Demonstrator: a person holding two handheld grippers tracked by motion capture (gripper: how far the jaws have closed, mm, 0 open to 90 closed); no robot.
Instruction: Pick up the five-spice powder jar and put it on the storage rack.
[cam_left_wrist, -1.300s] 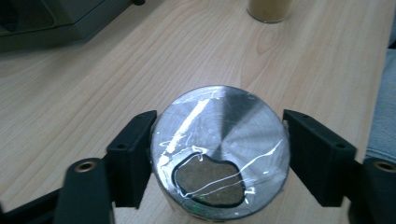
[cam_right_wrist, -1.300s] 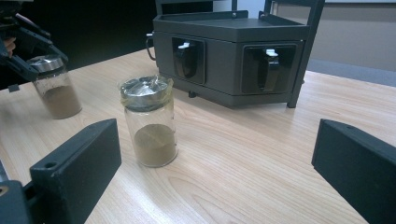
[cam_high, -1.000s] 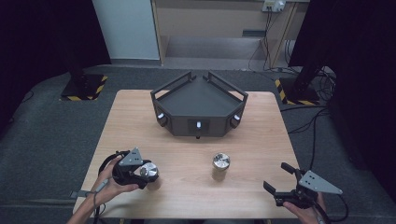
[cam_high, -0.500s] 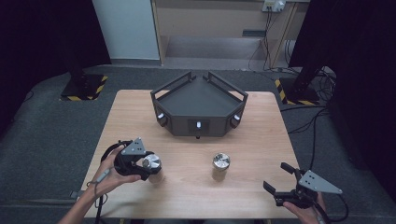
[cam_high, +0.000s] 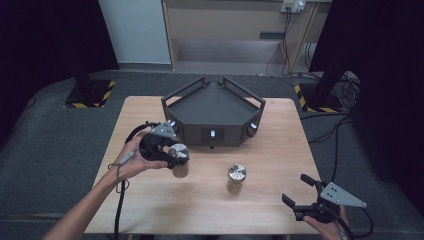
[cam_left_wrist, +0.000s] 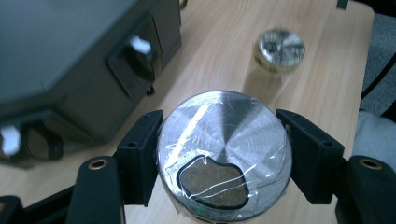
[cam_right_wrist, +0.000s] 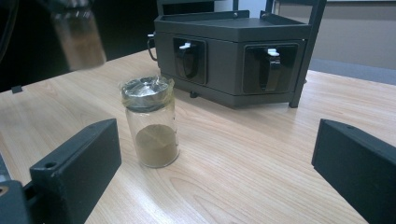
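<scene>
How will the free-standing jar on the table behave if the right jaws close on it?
The jar looks like rigid glass, so probably slippery and breakable. It is mostly empty, so likely light. Tall and narrow, it may tip if pushed near its foil-wrapped cap.

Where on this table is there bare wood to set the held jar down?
Bare wood lies between the standing jar and the right gripper, along the near edge of the table, and left of the left gripper holding the lifted jar. It is crowded in front of the black console, near both jars.
</scene>
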